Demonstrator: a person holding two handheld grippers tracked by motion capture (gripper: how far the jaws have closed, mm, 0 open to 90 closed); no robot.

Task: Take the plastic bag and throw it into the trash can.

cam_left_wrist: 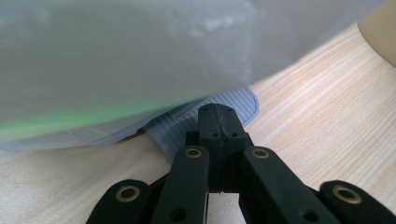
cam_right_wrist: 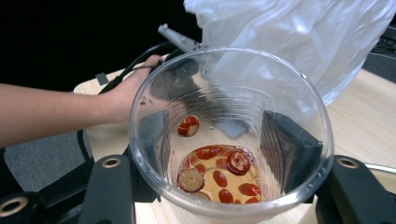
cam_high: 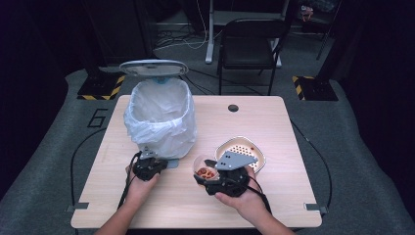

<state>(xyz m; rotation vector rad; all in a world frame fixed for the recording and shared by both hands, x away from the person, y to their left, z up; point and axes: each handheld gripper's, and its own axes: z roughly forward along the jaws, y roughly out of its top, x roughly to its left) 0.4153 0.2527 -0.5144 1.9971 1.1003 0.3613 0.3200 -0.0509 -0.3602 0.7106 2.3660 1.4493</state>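
I have the right gripper (cam_right_wrist: 224, 186) clamped around the cup (cam_right_wrist: 231, 135), which holds red slices in a little liquid, just right of the bin (cam_high: 159, 115) on the bench (cam_high: 274, 122). My left gripper (cam_left_wrist: 218, 122) is clenched with its tips on the grey pedal (cam_left_wrist: 210, 109) at the bin's foot, probably pressing it, since the lid (cam_high: 153, 67) stands open. Next I'd lift the cup over the bin's rim and tip it without spilling
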